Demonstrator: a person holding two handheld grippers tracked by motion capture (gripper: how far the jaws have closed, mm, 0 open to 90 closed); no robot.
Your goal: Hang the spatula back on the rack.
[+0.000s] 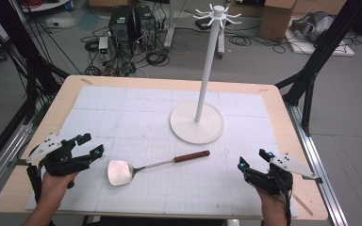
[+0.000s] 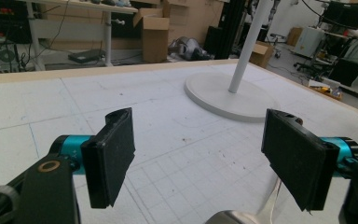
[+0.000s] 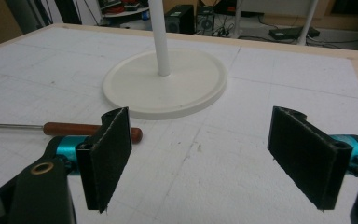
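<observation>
A spatula (image 1: 155, 165) with a shiny metal blade and a brown wooden handle lies flat on the white gridded mat near the table's front, blade to the left. My left gripper (image 1: 92, 144) hovers just left of the blade, open with nothing between its pads; the blade's edge (image 2: 235, 218) peeks in below its jaws. My right gripper (image 1: 254, 159) is at the front right, open and empty, a short way right of the handle tip (image 3: 91, 129). A white hook stand (image 1: 196, 123) with a round base rises behind the spatula.
The white mat (image 1: 141, 113) covers most of the wooden table (image 1: 273, 94). Black frame posts (image 1: 311, 75) flank both sides. Computers (image 1: 132, 23), cables and cardboard boxes (image 1: 275, 16) sit on the floor beyond the far edge.
</observation>
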